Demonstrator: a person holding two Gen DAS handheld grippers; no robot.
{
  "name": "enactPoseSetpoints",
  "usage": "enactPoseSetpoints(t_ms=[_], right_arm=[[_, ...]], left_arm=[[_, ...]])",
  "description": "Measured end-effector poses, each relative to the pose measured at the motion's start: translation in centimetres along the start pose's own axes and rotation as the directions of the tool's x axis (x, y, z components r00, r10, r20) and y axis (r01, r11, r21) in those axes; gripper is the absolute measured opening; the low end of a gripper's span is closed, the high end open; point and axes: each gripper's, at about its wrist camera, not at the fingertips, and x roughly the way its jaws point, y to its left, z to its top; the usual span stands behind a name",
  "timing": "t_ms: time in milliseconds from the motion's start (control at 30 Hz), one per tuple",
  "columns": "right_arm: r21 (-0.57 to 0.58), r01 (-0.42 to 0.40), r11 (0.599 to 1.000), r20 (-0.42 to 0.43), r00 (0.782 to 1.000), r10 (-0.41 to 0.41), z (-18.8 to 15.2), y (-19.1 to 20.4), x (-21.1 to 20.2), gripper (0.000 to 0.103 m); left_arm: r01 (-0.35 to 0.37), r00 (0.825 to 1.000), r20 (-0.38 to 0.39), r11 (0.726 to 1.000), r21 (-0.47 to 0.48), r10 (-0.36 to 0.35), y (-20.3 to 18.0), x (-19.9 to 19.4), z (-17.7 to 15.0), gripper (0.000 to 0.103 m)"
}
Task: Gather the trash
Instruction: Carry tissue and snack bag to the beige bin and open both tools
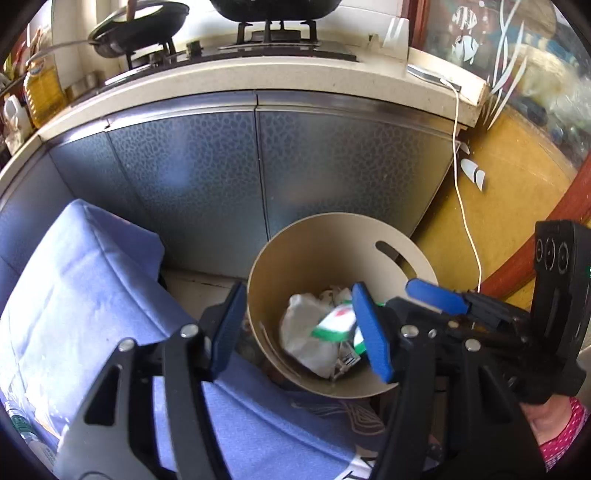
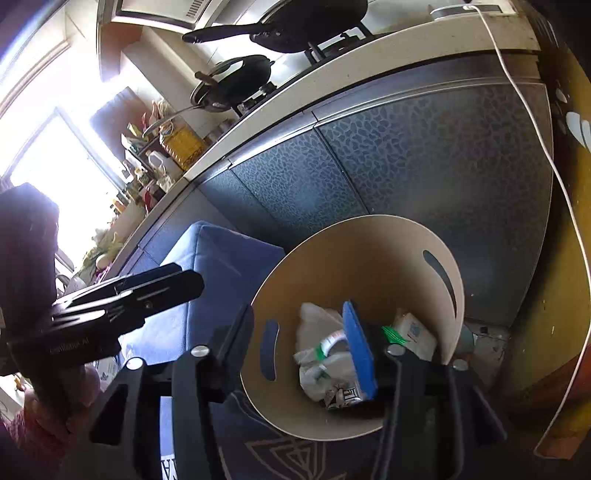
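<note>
Left fingers: blue pads (image 1: 371, 332) stood well apart with nothing pressed between them; the left gripper (image 1: 299, 328) hung over the near rim of the bin (image 1: 295, 258).
Right fingers: pads (image 2: 358, 347) were likewise spread and empty; the right gripper (image 2: 303, 350) pointed down into the bin's mouth from the other side.
Trash: a crumpled white bag (image 1: 303, 328) and a green-and-white wrapper (image 1: 332, 325) lay at the bottom of the bin, with a small white pack (image 2: 413, 332) against the inner wall in the right view. None of it touched either gripper.
Bin: tan, round, with slot handles, tilted toward the cameras; it stood on the floor against the cabinet (image 1: 332, 166), just beside a blue cushion (image 1: 85, 280).
Around: pans sat on the stove (image 1: 273, 33) above, and a white cable (image 1: 461, 192) hung down the cabinet's end.
Step in hand: judged from the empty, spread fingers over a bin holding rubbish, a drop had probably just been made.
Next move: likely lifting both grippers clear of the rim without knocking the bin, then seeking further rubbish; none was visible outside the bin here.
</note>
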Motion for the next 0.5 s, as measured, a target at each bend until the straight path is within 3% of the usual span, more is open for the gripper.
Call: enactPoseSetpoints(t_ms=[267,500], right_arm=[[0.035,-0.019,0.999,0.076,0.997,0.016,0.2,0.3,-3.0,0.052],[-0.023,-0.077,0.997,0.088,0.993,0.079,-0.2,4.9,-4.5,0.053]], left_arm=[[0.004,0.999,0.04,0.998,-0.067,-0.002,2.6,-3.8,-1.7,0.057],[-0.014,0.996,0.087,0.993,-0.118,0.024,4.4,-8.2,-5.2,0.057]])
